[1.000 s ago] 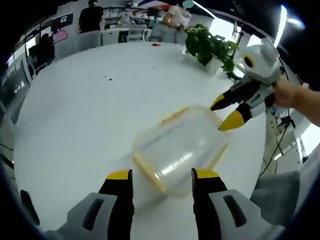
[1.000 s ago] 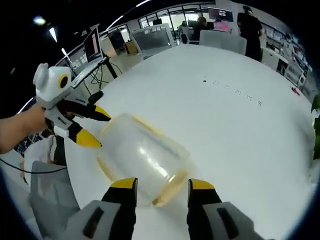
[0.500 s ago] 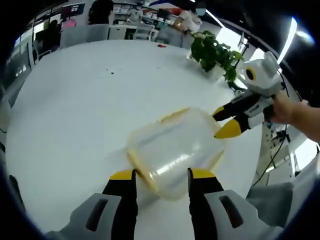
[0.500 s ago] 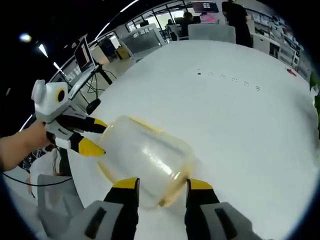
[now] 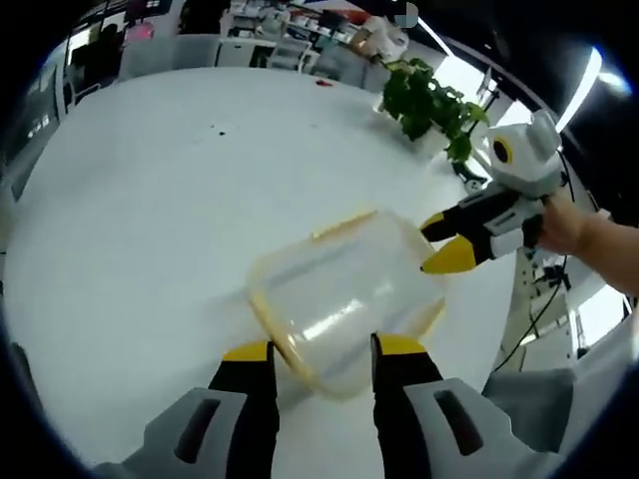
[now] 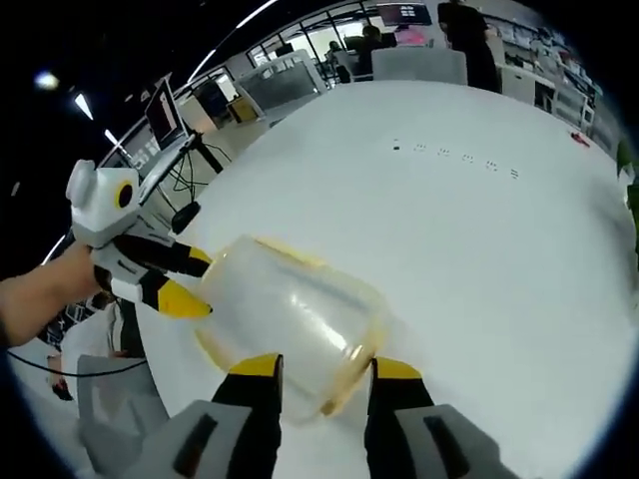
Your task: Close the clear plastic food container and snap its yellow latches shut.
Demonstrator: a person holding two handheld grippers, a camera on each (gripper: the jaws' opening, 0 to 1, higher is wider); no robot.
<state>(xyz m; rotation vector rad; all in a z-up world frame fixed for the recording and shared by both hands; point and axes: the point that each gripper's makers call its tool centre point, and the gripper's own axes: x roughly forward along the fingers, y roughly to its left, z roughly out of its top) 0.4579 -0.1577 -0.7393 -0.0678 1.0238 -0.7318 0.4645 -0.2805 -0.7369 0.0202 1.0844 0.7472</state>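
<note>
Table: a broad white top spreads ahead of me, also seen at.
Plant: green leaves at its far edge.
Small marks: a row of dark specks on the white surface.
Background: office desks and people standing beyond the table.
Cables: dark leads hang past the edge.

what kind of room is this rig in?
Likely an open-plan office or lab. A large round white table holds the clear container, a potted plant stands at its edge, and behind it are desks with monitors, office chairs and people standing.
</note>
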